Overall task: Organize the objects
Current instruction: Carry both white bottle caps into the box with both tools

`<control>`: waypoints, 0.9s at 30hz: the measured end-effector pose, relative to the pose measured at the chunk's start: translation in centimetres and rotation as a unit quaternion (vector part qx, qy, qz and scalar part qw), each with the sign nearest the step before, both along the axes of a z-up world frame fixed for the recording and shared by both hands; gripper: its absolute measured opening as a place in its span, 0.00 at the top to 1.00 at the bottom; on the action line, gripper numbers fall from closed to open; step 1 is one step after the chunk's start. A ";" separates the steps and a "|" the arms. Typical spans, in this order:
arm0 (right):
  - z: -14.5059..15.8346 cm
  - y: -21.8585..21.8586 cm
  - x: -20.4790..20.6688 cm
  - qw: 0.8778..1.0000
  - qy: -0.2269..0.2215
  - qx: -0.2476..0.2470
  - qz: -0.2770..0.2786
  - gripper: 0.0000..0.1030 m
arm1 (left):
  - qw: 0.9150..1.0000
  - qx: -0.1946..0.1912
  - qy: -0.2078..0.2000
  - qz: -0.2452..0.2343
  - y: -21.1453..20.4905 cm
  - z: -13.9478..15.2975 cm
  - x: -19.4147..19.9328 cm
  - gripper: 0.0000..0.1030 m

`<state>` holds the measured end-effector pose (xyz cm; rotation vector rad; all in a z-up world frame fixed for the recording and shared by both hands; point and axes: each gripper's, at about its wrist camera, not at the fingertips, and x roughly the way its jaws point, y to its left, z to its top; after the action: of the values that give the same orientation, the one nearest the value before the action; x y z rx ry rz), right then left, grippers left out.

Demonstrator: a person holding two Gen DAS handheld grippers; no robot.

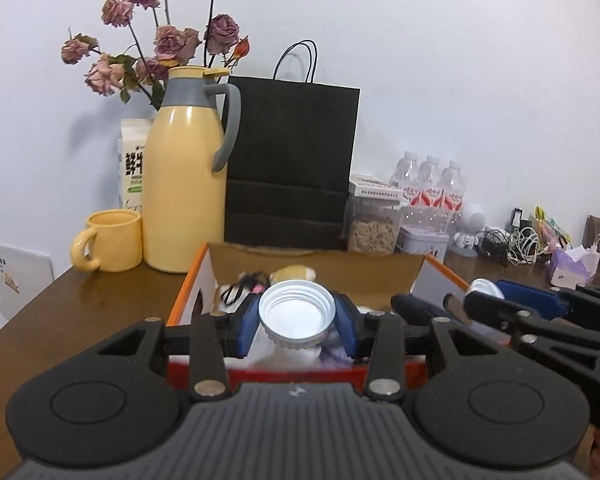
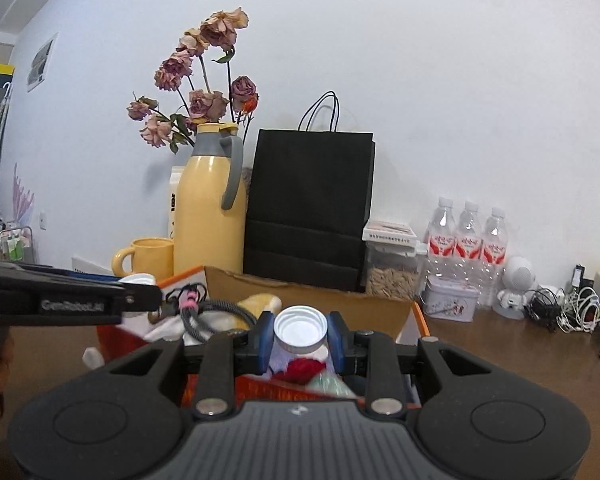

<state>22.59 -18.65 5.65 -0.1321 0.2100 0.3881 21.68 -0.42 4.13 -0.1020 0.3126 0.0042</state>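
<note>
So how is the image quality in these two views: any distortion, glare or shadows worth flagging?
Left wrist view: fisheye bends the table edge, corners vignette dark, soft shadow of the flowers on the wall; the white cap in the left gripper reads bright but sharp. Right wrist view: same curvature, slight sheen on the table.

Right tongs (image 2: 300, 338) up front, blue pads pinching a white screw cap (image 2: 300, 330), hollow side facing the camera, above the open cardboard box (image 2: 306, 292) of cables and odds. Left tongs (image 2: 140, 286) reach in from the left edge, another white cap at the tip. Behind on the brown counter (image 2: 500, 360): yellow mug (image 2: 150, 258), yellow jug (image 2: 210, 208), black paper bag (image 2: 310, 208), three water bottles (image 2: 468, 240).
</note>
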 end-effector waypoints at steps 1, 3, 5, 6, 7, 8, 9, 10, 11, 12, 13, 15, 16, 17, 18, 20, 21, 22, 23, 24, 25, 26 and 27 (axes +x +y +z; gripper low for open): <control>0.2 0.3 0.6 1.000 0.001 0.000 -0.002 0.74 | 1.000 0.001 -0.002 0.001 -0.2 0.2 0.7 0.60; 0.5 0.8 1.8 1.000 0.006 0.002 -0.007 0.74 | 1.000 0.003 -0.004 0.004 -0.4 0.5 1.9 0.60; 0.5 1.3 3.2 1.000 0.012 0.002 -0.013 0.74 | 1.000 0.001 -0.005 0.011 -0.6 0.7 3.3 0.60; 0.5 1.6 3.9 1.000 0.015 0.002 -0.016 0.74 | 1.000 -0.001 -0.005 0.014 -0.6 0.8 4.0 0.60; 0.4 1.8 4.6 1.000 0.018 0.003 -0.019 0.74 | 1.000 -0.002 -0.005 0.016 -0.7 0.9 4.7 0.60; 0.3 2.0 5.5 0.999 0.022 0.003 -0.023 0.74 | 1.000 -0.002 -0.006 0.019 -0.8 0.8 5.3 0.60; 0.1 2.1 6.3 0.999 0.026 0.004 -0.028 0.74 | 1.000 -0.001 -0.007 0.022 -0.9 0.8 5.9 0.60; -0.2 2.1 7.1 0.999 0.031 0.007 -0.033 0.74 | 1.000 -0.001 -0.007 0.025 -0.9 0.6 6.6 0.60; -0.5 2.1 7.9 0.999 0.036 0.010 -0.037 0.74 | 1.000 -0.002 -0.006 0.029 -0.8 0.3 7.1 0.60; -0.9 2.0 8.6 0.998 0.043 0.013 -0.041 0.74 | 1.000 -0.005 -0.002 0.031 -0.7 0.0 7.6 0.60; -1.4 1.9 9.3 0.998 0.053 0.016 -0.044 0.74 | 1.000 -0.004 0.006 0.029 -0.7 -0.5 8.0 0.60; -2.3 1.7 10.1 0.997 0.069 0.011 -0.042 0.74 | 1.000 0.000 0.015 0.024 -0.5 -1.1 8.5 0.60; -2.7 1.7 10.3 0.996 0.075 0.008 -0.043 0.74 | 1.000 0.002 0.020 0.024 -0.5 -1.3 8.7 0.60; -2.9 1.6 10.4 0.996 0.079 0.008 -0.044 0.74 | 0.999 0.003 0.023 0.023 -0.4 -1.4 8.8 0.60; -3.0 1.6 10.5 0.996 0.082 0.009 -0.045 0.74 | 0.999 0.003 0.025 0.022 -0.4 -1.5 8.8 0.60; -3.2 1.6 10.4 0.996 0.081 0.006 -0.045 0.74 | 0.999 0.007 0.025 0.019 -0.4 -1.6 8.7 0.60; -3.3 1.7 10.3 0.996 0.080 0.005 -0.046 0.74 | 1.000 0.009 0.024 0.016 -0.5 -1.7 8.6 0.60; -3.4 1.7 10.2 0.996 0.080 0.004 -0.047 0.73 | 1.000 0.010 0.023 0.016 -0.6 -1.7 8.6 0.58; -3.4 1.7 10.2 0.996 0.081 0.004 -0.047 0.73 | 1.000 0.012 0.023 0.017 -0.7 -1.7 8.5 0.48; -3.5 1.6 10.2 0.996 0.082 0.004 -0.047 0.73 | 1.000 0.013 0.020 0.018 -0.7 -1.7 8.3 0.40; -3.5 1.6 10.2 0.995 0.084 0.004 -0.048 0.73 | 1.000 0.015 0.016 0.021 -0.7 -1.7 8.1 0.22; -3.5 1.5 10.0 0.995 0.085 0.004 -0.049 0.65 | 0.999 0.018 0.012 0.025 -0.7 -1.6 7.9 0.13; -3.5 1.5 9.9 0.995 0.086 0.003 -0.050 0.57 | 0.999 0.020 0.006 0.028 -0.8 -1.6 7.6 0.11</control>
<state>32.54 -17.19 2.15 -0.0813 0.3835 0.3004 29.32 -1.18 2.56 -0.0702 0.3208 0.0671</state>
